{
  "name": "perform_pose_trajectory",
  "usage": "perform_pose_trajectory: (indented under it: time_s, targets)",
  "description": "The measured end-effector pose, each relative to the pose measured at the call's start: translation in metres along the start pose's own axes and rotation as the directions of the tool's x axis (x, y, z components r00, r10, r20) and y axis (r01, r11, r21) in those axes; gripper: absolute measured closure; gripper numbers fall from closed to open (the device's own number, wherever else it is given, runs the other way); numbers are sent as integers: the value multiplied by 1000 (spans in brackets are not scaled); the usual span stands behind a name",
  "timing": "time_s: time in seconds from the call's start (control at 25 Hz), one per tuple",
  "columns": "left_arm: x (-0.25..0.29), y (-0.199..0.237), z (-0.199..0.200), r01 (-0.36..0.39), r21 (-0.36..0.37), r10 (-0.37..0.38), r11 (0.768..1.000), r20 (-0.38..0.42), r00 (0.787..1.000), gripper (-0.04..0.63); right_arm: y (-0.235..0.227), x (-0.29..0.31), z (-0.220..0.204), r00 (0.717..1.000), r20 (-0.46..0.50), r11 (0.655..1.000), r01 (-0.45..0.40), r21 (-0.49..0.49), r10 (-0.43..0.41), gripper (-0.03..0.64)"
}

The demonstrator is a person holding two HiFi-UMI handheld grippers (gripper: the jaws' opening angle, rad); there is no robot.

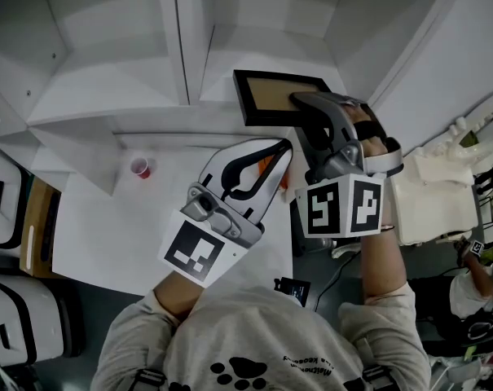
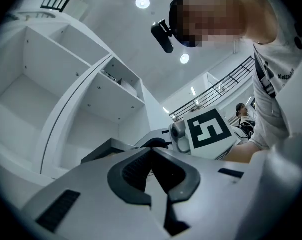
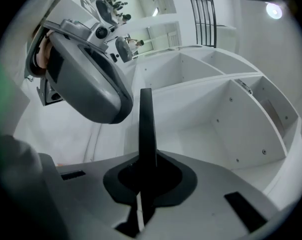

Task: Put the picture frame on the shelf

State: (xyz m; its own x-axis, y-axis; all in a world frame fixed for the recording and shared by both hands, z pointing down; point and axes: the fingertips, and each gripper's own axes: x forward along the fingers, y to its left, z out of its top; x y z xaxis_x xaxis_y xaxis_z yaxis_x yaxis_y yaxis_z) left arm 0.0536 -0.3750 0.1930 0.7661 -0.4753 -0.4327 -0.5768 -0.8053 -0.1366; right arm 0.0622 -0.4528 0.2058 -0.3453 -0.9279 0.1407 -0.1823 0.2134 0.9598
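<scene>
**Head view:** The right gripper (image 1: pixel 301 103) is clamped on the right edge of a black-rimmed rectangular picture frame (image 1: pixel 270 96) with a tan panel. It holds the frame at the front of the white curved shelf (image 1: pixel 107 80), before the compartment right of the central divider. Whether the frame touches the shelf board cannot be told. The left gripper (image 1: pixel 280 151), jaws together, sits just below the frame over the white table (image 1: pixel 107 235). A small red cup (image 1: pixel 140 167) stands on the table well to the left. Black-and-white cases (image 1: pixel 10 210) line the left edge.

**Left gripper view:** The left gripper (image 2: pixel 151 154) has its dark pads closed on each other with nothing between them. Beyond them lie the frame's dark edge (image 2: pixel 98 151) and the right gripper's black-and-white marker cube (image 2: pixel 210 131). The shelf's open compartments (image 2: pixel 51 84) rise at left under round ceiling lights (image 2: pixel 143 3).

**Right gripper view:** The right gripper (image 3: pixel 143 171) pinches the frame (image 3: pixel 147 124), seen edge-on as a thin black upright strip rising from between the jaws. The grey left gripper (image 3: pixel 111 101) hangs at upper left. The shelf's white compartments (image 3: pixel 225 119) spread behind at right.
</scene>
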Motion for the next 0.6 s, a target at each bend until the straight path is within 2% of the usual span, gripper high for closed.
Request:
perform_pose_trajectory:
  time_s: [0.32,0.6]
  targets:
    - [15,7,-4,-18,14,18,1000,-25,1000,575,4,8,-1,998,-27,998,-53,-35,52,575]
    - [26,8,-6,-25,36,27,999,-38,999,575,5,6,-1,994,19,994,-105,26,104,575]
